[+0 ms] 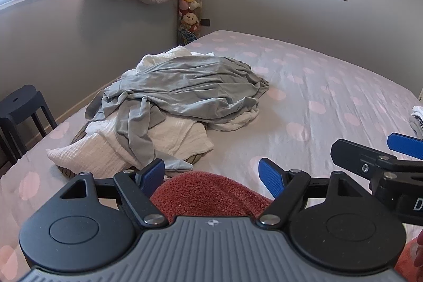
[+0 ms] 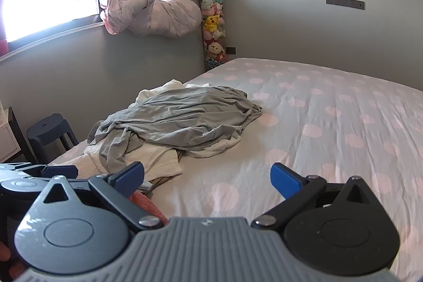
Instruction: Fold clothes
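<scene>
So the bed point(image 1: 330, 86) with the pink-dotted sheet fills most of both views, and I'll place everything off the clothes pile point(image 1: 174, 102) sitting toward its window-side edge. That pile is a grey garment point(image 2: 179, 120) draped over white textured pieces point(image 1: 174, 139), and its long axis runs from the near edge of the bed away toward the far corner with the plush-toy column point(image 2: 212, 17).

Nearer than the pile, right under the left tool point(image 1: 214, 173), is a rust-red fleecy item point(image 1: 208, 192). It lies between the blue fingers, which stand wide apart, so nothing is gripped there. The right tool point(image 2: 208, 177) is just beside it on the side away from the pile, also spread wide and holding nothing, over bare sheet; the red fabric only peeks in at its left finger.

My read: the left tool is the nearer one, both to the red piece and to the pile ahead and slightly left of it. Whether the red piece counts as already folded, I can't tell.
</scene>
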Demonstrator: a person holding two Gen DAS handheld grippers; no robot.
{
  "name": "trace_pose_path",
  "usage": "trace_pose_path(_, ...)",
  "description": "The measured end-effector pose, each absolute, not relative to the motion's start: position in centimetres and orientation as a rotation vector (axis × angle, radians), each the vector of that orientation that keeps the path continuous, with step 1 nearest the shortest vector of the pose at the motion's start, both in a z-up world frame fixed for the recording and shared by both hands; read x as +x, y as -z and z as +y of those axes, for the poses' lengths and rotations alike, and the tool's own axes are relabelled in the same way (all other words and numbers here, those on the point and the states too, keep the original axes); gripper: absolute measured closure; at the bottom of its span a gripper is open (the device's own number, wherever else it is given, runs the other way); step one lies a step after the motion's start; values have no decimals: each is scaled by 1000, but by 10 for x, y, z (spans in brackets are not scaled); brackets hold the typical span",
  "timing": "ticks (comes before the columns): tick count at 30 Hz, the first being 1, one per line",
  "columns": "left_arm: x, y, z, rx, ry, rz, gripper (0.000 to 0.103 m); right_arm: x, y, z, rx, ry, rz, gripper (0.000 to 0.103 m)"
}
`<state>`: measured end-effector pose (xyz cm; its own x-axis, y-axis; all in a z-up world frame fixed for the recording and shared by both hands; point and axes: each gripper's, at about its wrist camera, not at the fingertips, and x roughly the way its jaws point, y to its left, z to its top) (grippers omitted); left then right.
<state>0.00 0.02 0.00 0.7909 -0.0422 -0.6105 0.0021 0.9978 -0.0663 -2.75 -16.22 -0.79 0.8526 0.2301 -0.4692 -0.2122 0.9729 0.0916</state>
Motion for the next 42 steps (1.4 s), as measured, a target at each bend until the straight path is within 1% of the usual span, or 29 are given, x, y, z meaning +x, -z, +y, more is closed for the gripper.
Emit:
trace_pose_path(7, 0, -1, 10, -108, 47, 657, 25, -30, 8, -164, 44, -238, 499, 1)
trace_pose_path(11, -1, -3, -2, -73, 29, 659, 25, -26, 15, -167, 43, -239, 501, 1)
trace_pose_path(17, 2, 1, 6, -103, 45, 681, 26, -25, 17, -166, 57, -235, 513, 1)
trace_pose_path(42, 2, 4, -2, -63, 45, 693, 27, -25, 21, -170, 95, -218, 543, 1)
